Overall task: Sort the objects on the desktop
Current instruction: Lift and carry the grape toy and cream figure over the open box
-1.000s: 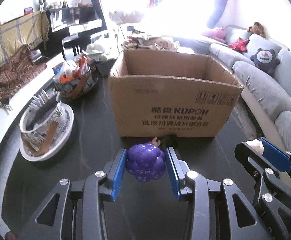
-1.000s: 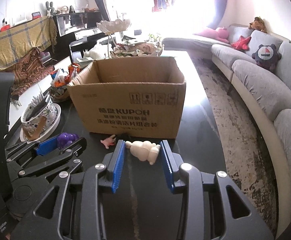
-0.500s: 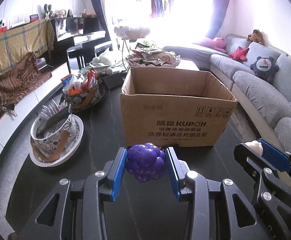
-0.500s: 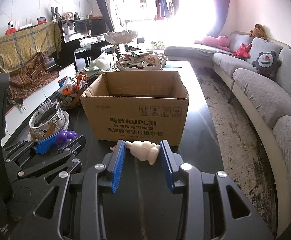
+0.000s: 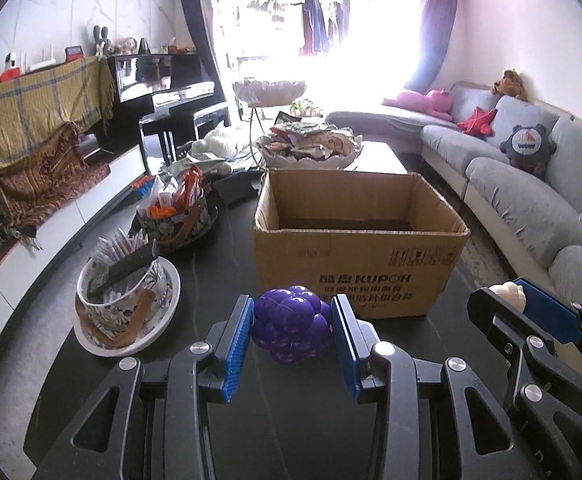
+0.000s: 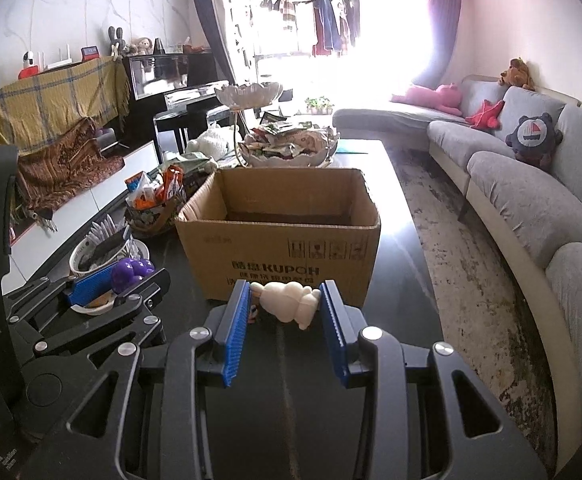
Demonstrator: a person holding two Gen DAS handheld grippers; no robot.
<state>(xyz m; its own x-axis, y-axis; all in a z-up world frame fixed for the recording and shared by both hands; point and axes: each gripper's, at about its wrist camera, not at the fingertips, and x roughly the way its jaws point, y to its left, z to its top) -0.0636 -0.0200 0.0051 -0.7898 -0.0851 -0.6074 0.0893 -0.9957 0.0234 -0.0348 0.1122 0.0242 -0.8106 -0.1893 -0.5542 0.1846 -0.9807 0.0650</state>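
An open cardboard box (image 5: 355, 272) printed "KUPOH", beside Chinese characters too small to read, stands on a dark table (image 6: 403, 264); nothing can be made out inside it. The left gripper (image 5: 291, 330) is clamped on a purple grape toy (image 5: 291, 326), held above the table before the box. The right gripper (image 6: 285, 306) pinches a cream figurine (image 6: 289, 302) there too. Left of the box, two patterned baskets (image 5: 119, 300) hold packets and sachets.
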